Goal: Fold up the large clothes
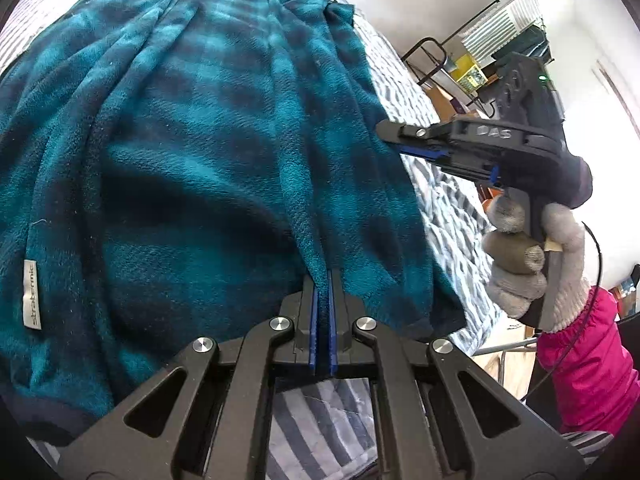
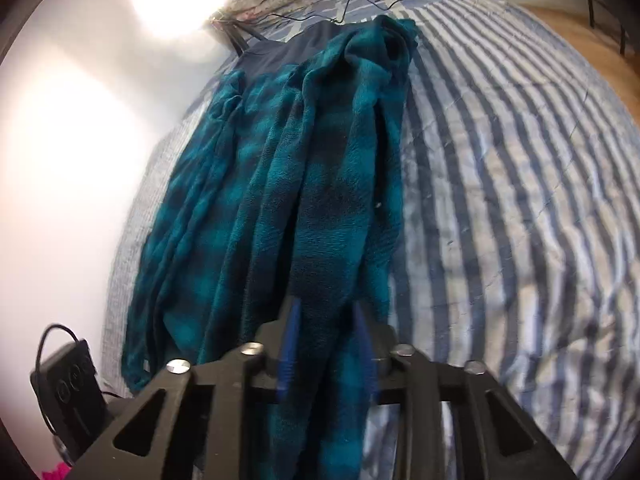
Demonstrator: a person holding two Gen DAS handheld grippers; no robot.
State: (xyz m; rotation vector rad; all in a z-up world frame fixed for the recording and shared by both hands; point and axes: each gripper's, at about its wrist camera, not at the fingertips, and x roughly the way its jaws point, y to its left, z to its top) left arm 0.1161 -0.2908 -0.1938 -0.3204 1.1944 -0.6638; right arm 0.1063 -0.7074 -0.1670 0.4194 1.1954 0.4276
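The bed (image 2: 520, 160), under a blue-and-white striped cover, fills most of what I see from both wrists. Across it lies the fleece (image 1: 180, 140), a large teal and dark plaid garment, rumpled into long folds that run away from me toward the far end of the bed. A dark garment (image 2: 280, 52) sits under its far edge.

My left gripper (image 1: 323, 280) is closed on a ridge of the fleece near its near hem, the blue pads pinching the cloth tight. My right gripper (image 2: 326, 320) has a thick bunch of fleece between its blue pads, which press on it from both sides. In the left view its tips meet the fleece's right edge.

My gloved hand (image 1: 532, 264), pink sleeve (image 1: 588, 352) behind it, holds the right handle. A small grey label (image 1: 31, 294) sits on the fleece's left side.
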